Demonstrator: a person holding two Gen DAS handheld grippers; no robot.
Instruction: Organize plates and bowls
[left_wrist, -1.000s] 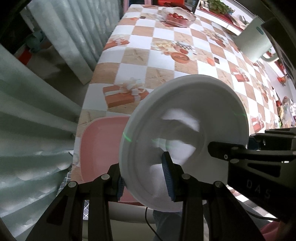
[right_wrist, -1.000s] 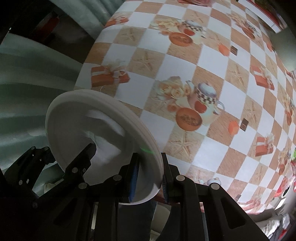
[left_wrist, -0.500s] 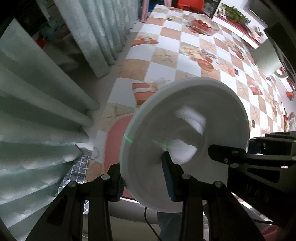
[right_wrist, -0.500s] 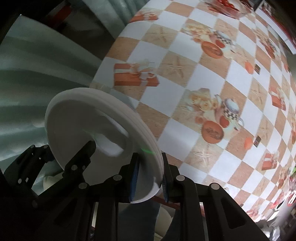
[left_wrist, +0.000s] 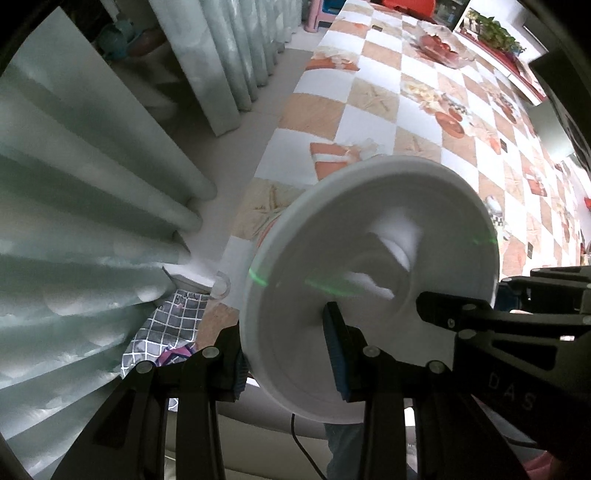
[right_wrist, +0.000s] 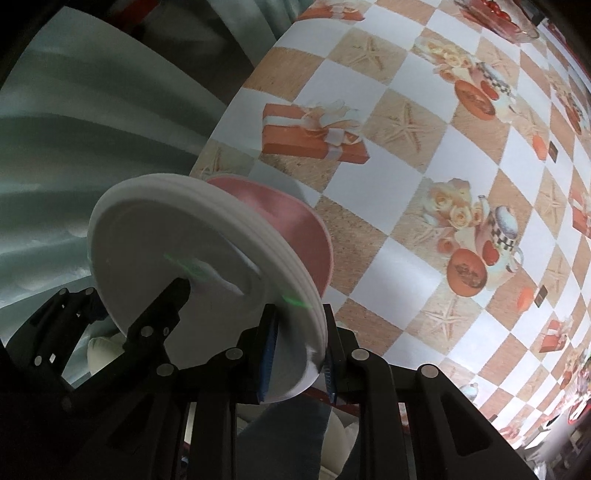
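A stack of white plates (left_wrist: 369, 280) hangs tilted on edge above the table, held from two sides. My left gripper (left_wrist: 288, 363) is shut on its lower rim, blue pads on either face. My right gripper (right_wrist: 298, 358) is shut on the opposite rim of the white plates (right_wrist: 177, 251). A pink plate (right_wrist: 299, 221) lies on the table right behind the stack; in the left wrist view only a sliver of the pink plate (left_wrist: 266, 232) shows. One of the right gripper's fingers (left_wrist: 461, 314) reaches in from the right.
The checkered tablecloth (left_wrist: 376, 122) runs away from me, its near left corner under the plates. Pale green curtains (left_wrist: 92, 192) hang close on the left. A glass bowl of red fruit (left_wrist: 439, 48) stands at the far end, and a pale container (left_wrist: 550, 129) at the right.
Both grippers have carried the white stack together toward the table's near left corner. The pink plate has slid behind the stack in the left view and come into sight in the right view.
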